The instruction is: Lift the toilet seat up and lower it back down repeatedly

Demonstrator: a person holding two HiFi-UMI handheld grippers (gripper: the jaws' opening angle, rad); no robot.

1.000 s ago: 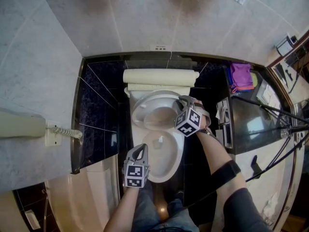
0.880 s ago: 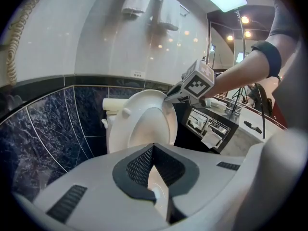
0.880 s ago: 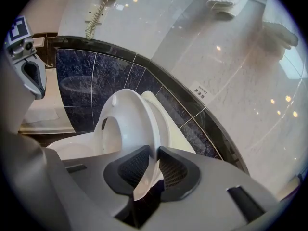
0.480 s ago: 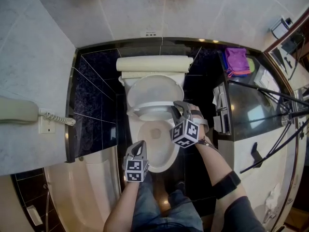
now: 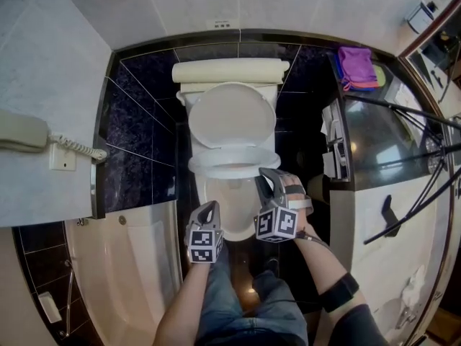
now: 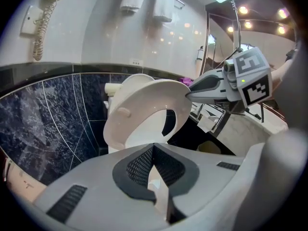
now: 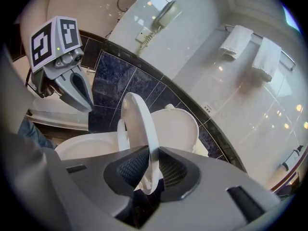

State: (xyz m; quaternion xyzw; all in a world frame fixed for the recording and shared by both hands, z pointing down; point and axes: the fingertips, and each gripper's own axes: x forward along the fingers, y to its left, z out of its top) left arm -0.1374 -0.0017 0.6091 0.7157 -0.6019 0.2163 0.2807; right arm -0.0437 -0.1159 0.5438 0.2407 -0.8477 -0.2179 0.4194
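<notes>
White toilet seat (image 5: 216,166) pinched by outstretched right gripper (image 5: 266,181).

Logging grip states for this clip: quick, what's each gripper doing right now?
Left gripper: closed, empty.
Right gripper: closed on the toilet seat rim.

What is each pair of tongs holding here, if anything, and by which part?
The right tongs clamp the toilet seat by its front rim, towards the right side. The left tongs are shut and hold nothing.

The dark glossy floor (image 5: 306,153) carries the white toilet (image 5: 220,200), standing against the wall.
</notes>
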